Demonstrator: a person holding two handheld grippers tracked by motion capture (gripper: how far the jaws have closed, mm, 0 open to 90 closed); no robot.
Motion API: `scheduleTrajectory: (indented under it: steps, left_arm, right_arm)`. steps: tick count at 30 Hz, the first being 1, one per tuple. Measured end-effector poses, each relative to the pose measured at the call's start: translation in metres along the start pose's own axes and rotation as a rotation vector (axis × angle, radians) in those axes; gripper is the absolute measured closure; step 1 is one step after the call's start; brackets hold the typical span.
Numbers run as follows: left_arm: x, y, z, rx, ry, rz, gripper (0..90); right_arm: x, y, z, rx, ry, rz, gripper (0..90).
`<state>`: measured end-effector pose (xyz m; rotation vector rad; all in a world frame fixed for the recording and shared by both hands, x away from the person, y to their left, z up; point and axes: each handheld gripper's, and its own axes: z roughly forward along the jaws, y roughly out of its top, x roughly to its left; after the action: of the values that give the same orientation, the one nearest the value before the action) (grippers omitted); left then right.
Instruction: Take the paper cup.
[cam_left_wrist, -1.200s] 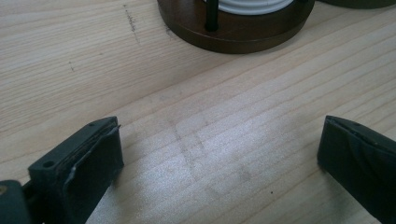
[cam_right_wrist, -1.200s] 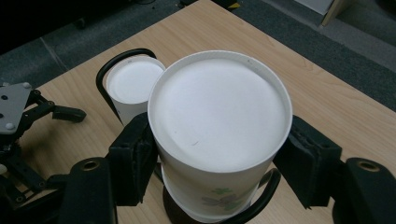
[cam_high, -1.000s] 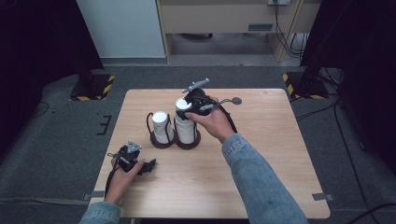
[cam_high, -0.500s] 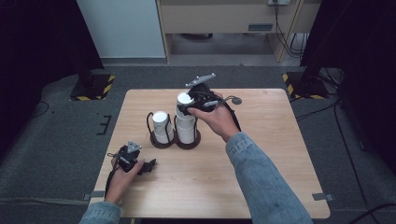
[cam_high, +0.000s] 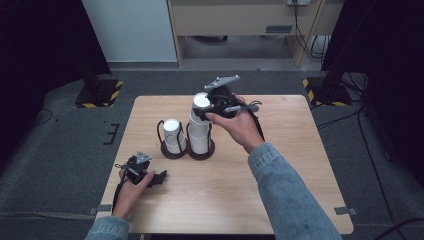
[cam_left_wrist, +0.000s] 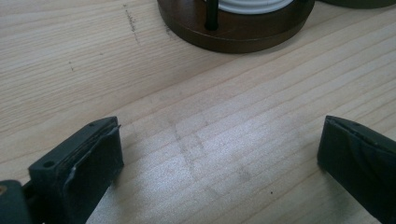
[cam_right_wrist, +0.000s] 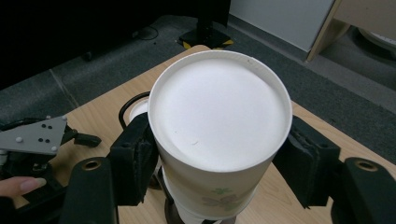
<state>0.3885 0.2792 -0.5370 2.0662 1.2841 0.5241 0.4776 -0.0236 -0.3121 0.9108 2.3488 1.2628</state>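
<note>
The right forearm, in a denim sleeve, reaches diagonally across the table (cam_high: 300, 150) from the lower right, and its hand carries the right gripper (cam_high: 209, 108) above the right-hand holder (cam_high: 201, 148). The jaws are clamped on the top paper cup (cam_right_wrist: 219, 126) — one pad on each side of its wall, just under the upturned white base. That cup stands upside down at the head of a stack (cam_high: 200, 137) in the holder, apparently raised a little off the cups below, though the overlap is hard to judge. Another inverted cup (cam_high: 172, 131) stands in the left-hand holder, just beside.

The left hand rests low near the table's near-left edge, its left gripper (cam_high: 159, 177) pointing towards the holders — jaws spread wide over bare wood, gripping nothing.
</note>
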Motion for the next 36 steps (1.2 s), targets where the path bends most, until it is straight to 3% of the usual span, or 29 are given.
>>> scheduleTrajectory:
  steps: [10, 18, 21, 25, 36]
  left_arm:
    - [-0.001, -0.001, -0.001, -0.002, 0.005, -0.009, 0.3]
    - [-0.003, -0.001, -0.013, -0.032, 0.01, -0.019, 3.4]
    - [-0.01, -0.002, -0.019, -0.033, -0.005, -0.002, 3.8]
    - [-0.018, 0.0, -0.025, -0.045, -0.02, 0.015, 4.1]
    - [-0.029, 0.006, -0.023, -0.079, -0.077, 0.044, 3.8]
  right_arm:
    - [0.007, -0.016, -0.026, -0.014, 0.0, -0.021, 34.2]
    - [0.009, -0.051, -0.042, -0.01, 0.007, -0.015, 34.2]
    - [0.009, -0.073, -0.041, 0.0, 0.019, 0.004, 34.2]
    - [0.008, -0.09, -0.034, 0.034, 0.026, 0.016, 34.2]
    - [0.016, -0.106, -0.021, 0.071, 0.045, 0.008, 34.2]
